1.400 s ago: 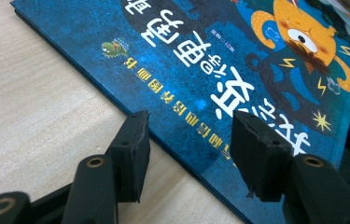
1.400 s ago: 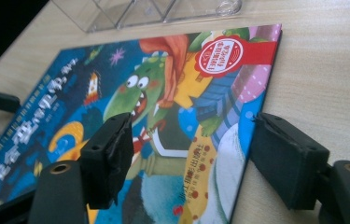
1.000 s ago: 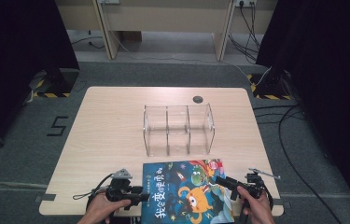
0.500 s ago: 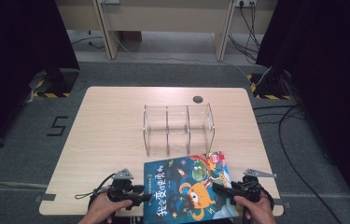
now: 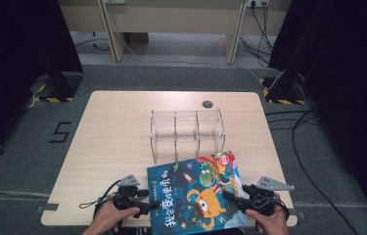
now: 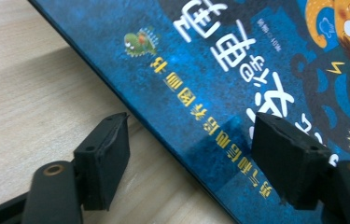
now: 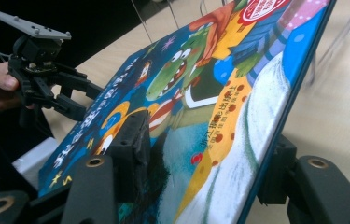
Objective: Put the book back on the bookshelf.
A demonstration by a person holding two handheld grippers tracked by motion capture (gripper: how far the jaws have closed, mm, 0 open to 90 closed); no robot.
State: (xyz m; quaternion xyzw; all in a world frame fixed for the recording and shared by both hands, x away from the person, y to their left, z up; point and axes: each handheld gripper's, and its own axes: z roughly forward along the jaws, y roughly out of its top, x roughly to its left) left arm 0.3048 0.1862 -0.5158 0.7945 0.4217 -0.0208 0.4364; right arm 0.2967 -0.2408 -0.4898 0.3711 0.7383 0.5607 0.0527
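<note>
Picture book (image 5: 195,196) sits tilted at near tabletop (image 5: 112,142) edge, right tongs (image 5: 234,197) clamped on its right edge, lifting. Left tongs (image 5: 152,205) wide, straddling left edge; next, probably close them and carry toward clear organizer (image 5: 187,129).

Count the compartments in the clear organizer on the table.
3, side by side in the clear organizer at mid-table: left, middle and right, split by two dividers. All look empty. The book lies in front of it.
</note>
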